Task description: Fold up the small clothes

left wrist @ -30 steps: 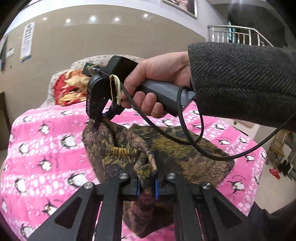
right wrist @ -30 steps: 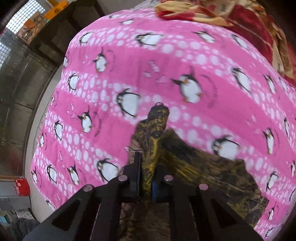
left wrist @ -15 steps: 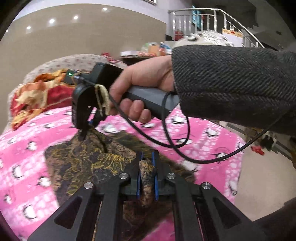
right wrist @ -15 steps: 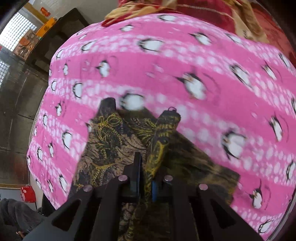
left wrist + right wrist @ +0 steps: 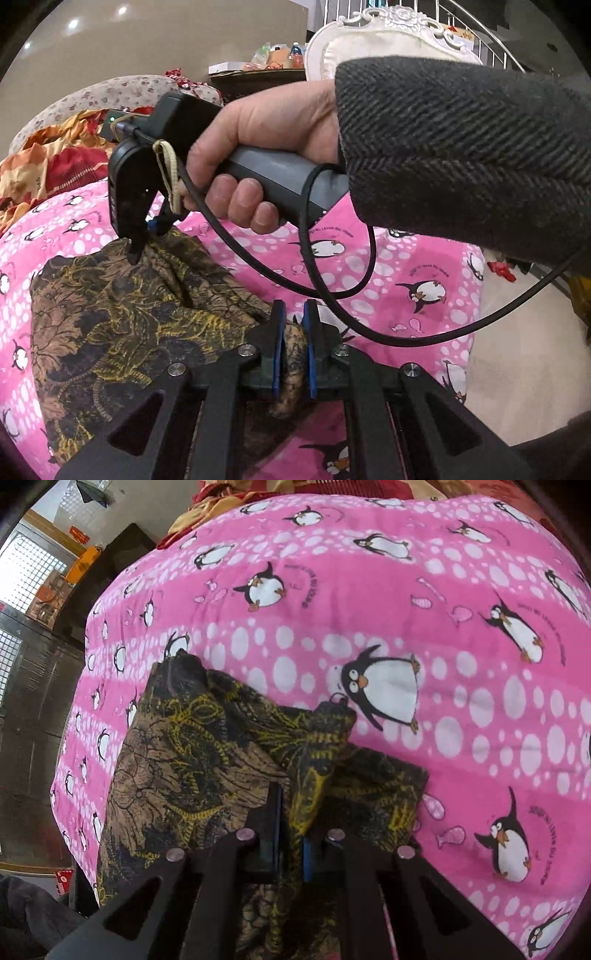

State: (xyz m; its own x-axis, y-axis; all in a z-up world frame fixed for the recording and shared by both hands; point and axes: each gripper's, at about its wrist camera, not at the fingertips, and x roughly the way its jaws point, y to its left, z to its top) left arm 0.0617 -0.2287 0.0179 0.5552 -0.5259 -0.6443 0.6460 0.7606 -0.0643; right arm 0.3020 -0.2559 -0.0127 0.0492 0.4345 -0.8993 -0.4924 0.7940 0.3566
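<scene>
We hold our left gripper (image 5: 293,332) angled down over the bed, its blue pads (image 5: 277,343) clamped tight on a bunched corner of the brown and yellow patterned garment (image 5: 122,325). Ahead of it in the left wrist view, our right hand (image 5: 266,155), in a grey herringbone sleeve (image 5: 461,155), wraps the grey handle of the right gripper (image 5: 142,247), which tips steeply downward; its black fingertips meet the cloth at the garment's far side. From the right wrist view, the right gripper (image 5: 293,834) is nearly closed on a raised fold of the same garment (image 5: 177,768), a ridge of cloth running up between the pads to a peaked corner. The garment lies partly doubled over on the pink penguin blanket (image 5: 406,609), a flatter layer spread below and to the right of the pinched ridge. In the right wrist view the blanket offers open pink surface above and to the right of the garment, while its left border drops away close beside the cloth. In the left wrist view, the blanket's right edge falls to pale floor (image 5: 517,369), a red and orange quilt (image 5: 44,166) is heaped at the far end, and a black cable (image 5: 332,291) loops from the right handle across the space between the grippers.
</scene>
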